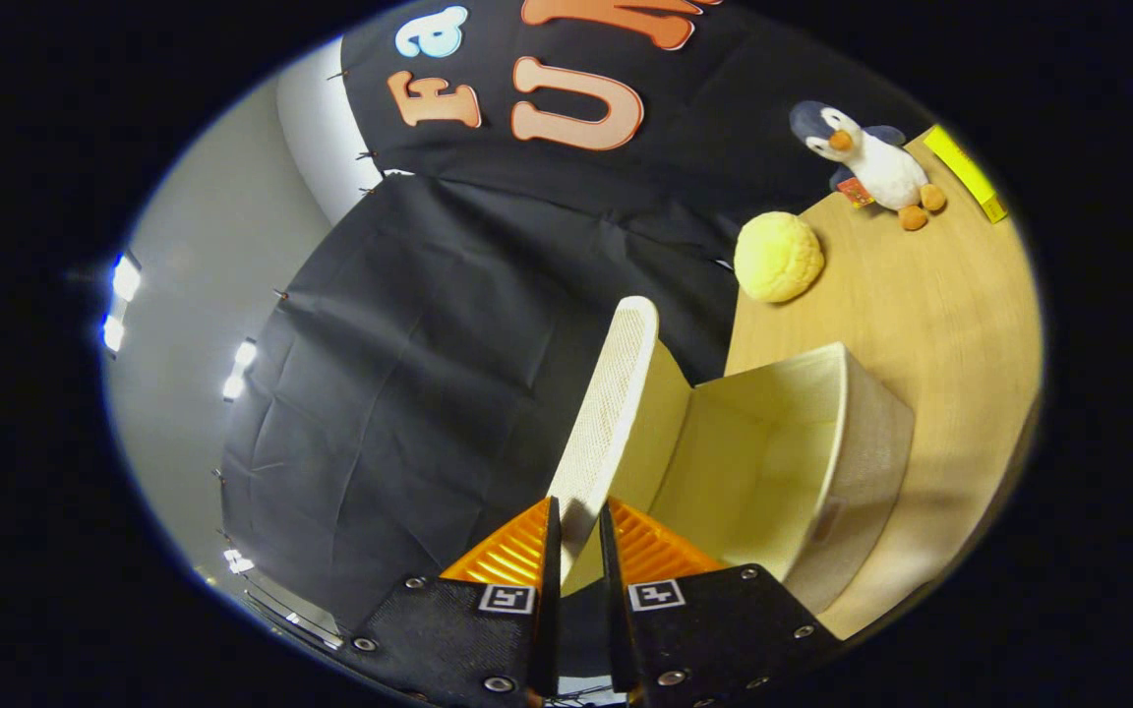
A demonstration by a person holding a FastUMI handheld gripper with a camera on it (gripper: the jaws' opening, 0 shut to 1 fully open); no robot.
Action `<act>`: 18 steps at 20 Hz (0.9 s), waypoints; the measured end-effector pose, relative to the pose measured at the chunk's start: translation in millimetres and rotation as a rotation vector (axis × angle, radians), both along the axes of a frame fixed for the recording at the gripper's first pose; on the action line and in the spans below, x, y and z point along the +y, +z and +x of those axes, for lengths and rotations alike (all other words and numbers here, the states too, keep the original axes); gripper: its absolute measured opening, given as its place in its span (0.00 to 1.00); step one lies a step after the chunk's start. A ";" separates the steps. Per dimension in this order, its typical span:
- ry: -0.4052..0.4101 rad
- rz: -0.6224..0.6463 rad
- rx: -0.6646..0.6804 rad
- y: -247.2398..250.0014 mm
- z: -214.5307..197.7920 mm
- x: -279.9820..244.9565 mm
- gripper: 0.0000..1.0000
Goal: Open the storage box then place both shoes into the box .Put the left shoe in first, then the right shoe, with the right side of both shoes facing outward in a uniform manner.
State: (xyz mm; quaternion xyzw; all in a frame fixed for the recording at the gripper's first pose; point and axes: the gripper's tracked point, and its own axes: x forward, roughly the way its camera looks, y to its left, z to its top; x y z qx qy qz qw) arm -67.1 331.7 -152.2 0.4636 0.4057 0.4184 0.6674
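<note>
1. Storage box [783,462]: a cream, fabric-sided rectangular box on the light wooden table [930,324], lying just ahead of the fingers and to their right, its open mouth showing a bare pale interior.
2. Its lid [611,413], a cream woven-mesh flap, stands raised on edge at the box's left side, its long axis running straight away from the gripper [576,536].
3. The gripper's fingers are nearly closed, pinching the lid's near edge between them; both appear to press on it.
4. Judgement: the lid seems to hinge along the box's left side, so swinging it further left should finish the opening.
5. Farther off sit a round yellow plush bun [778,257], a plush penguin [871,162] and a flat yellow packet [965,172].
</note>
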 end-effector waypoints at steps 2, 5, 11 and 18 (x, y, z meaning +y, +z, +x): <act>0.002 0.010 -0.008 12.1 1.8 14.6 0.17; 0.020 0.008 -0.015 26.2 3.9 41.0 0.16; 0.049 -0.016 -0.056 53.0 8.6 112.8 0.11; 0.116 -0.114 -0.110 43.4 9.5 199.5 0.13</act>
